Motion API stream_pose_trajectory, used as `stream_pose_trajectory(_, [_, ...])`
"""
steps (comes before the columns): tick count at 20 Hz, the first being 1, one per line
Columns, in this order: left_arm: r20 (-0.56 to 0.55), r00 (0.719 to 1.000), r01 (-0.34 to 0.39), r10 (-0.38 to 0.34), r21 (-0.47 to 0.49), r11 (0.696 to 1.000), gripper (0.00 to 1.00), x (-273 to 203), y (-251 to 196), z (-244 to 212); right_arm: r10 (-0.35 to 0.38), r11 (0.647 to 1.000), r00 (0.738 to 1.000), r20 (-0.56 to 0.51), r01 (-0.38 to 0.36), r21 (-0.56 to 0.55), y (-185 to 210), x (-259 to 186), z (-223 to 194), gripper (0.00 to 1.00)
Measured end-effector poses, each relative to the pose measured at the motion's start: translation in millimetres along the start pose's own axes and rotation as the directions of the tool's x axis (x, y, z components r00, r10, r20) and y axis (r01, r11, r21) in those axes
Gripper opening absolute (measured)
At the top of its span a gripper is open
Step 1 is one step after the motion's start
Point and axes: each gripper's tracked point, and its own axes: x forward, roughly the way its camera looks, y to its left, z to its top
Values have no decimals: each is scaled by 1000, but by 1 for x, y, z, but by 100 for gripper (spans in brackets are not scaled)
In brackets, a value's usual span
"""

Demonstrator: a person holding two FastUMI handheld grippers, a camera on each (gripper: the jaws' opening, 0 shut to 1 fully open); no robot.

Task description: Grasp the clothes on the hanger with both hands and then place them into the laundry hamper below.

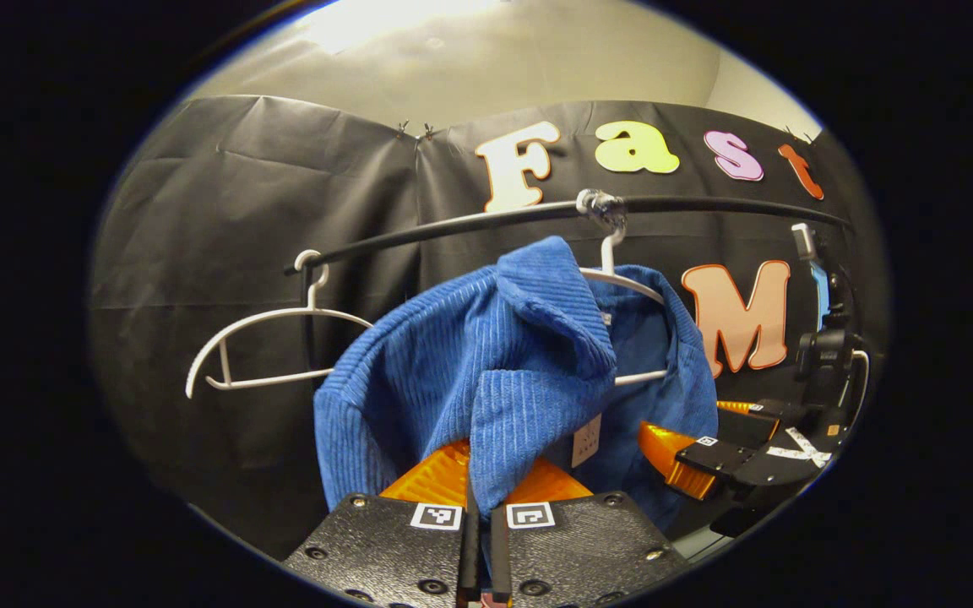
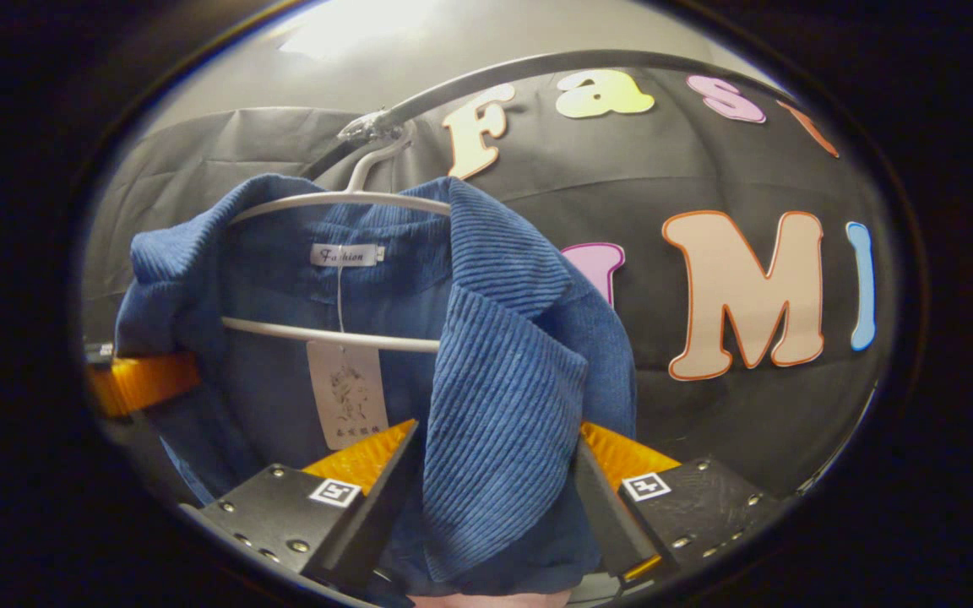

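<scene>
Black cloth wall behind rail. Blue shirt draped on hanger; left gripper pinching front fold, right gripper spread around other front, readying two-handed lift-off.

**Ribbed cloth, smooth hangers, matt backdrop**

The blue ribbed corduroy garment is thick, matt cloth with raised cords running along the collar and front; its inside panel looks smoother and finer. A woven white neck label and a pale paper swing tag sit inside it. The white hanger carrying the garment and the empty white hanger have a smooth, slightly glossy coating. The black rail is smooth with a dull sheen. The black booth wall is matt, creased sheet cloth. The wall above is plain and matt.
</scene>
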Motion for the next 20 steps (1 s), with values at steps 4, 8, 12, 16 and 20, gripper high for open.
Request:
stream_pose_trajectory(4, [50,997,-54,53,22,998,5,-11,13,24,14,1000,999,-35,-15,-10,0,1,-9,76])
stream_pose_trajectory(8, [65,992,-111,111,2,994,2,-18,28,39,5,1000,999,-50,-5,-9,-5,2,-12,45])
stream_pose_trajectory(12, [64,983,-173,172,8,985,5,-22,46,43,-45,999,997,-69,43,-30,-19,-3,-13,10])
stream_pose_trajectory(16, [72,970,-233,232,8,972,8,-26,64,52,-102,994,993,-66,100,-40,-44,-8,-4,8])
stream_pose_trajectory(20, [92,953,-289,287,11,957,5,-27,83,64,-164,984,986,-36,161,-77,-70,-9,9,8])
